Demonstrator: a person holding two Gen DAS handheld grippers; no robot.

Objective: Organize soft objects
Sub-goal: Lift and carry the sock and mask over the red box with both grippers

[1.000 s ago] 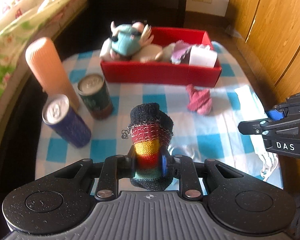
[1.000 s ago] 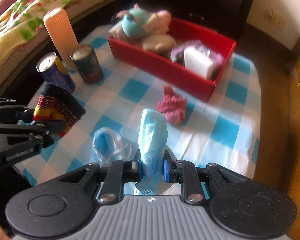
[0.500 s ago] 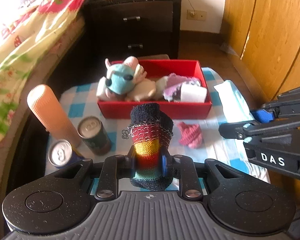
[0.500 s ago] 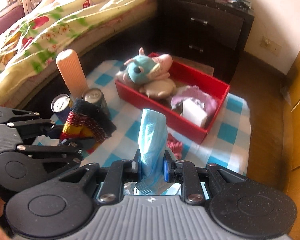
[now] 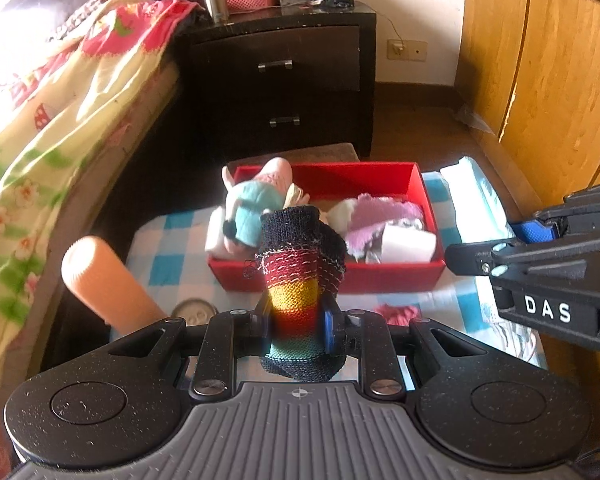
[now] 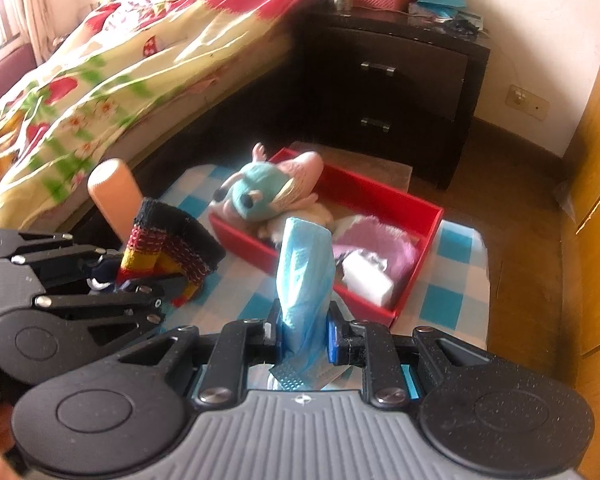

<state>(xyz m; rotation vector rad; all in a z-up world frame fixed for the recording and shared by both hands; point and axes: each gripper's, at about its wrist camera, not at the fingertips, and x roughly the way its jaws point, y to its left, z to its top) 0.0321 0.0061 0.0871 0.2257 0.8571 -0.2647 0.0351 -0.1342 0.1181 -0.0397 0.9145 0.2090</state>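
Left wrist view: the left gripper (image 5: 296, 330) is clamped on a striped knitted sock with a black cuff and red, yellow and teal bands (image 5: 300, 280), which stands up between its jaws and hides part of the scene behind it. Beyond it, on the blue-and-white checked tablecloth (image 5: 172, 268), sits a red rectangular box (image 5: 380, 276) holding a teal-and-pink plush toy (image 5: 252, 208), a fluffy lilac cloth (image 5: 384, 216) and a white block (image 5: 410, 244). The plush is blurred and its shape is hard to read. A crumpled pink sock (image 5: 398, 314) lies on the cloth in front of the box, half hidden behind the gripper's linkage. A peach ribbed cylinder (image 5: 104, 284) stands at the left; only the silver top of a can (image 5: 192, 311) peeks out beside it.

Right wrist view: the right gripper (image 6: 302, 334) is closed around a folded light-blue face mask (image 6: 304, 272), held above the table just in front of the box. The mask covers the box's middle.
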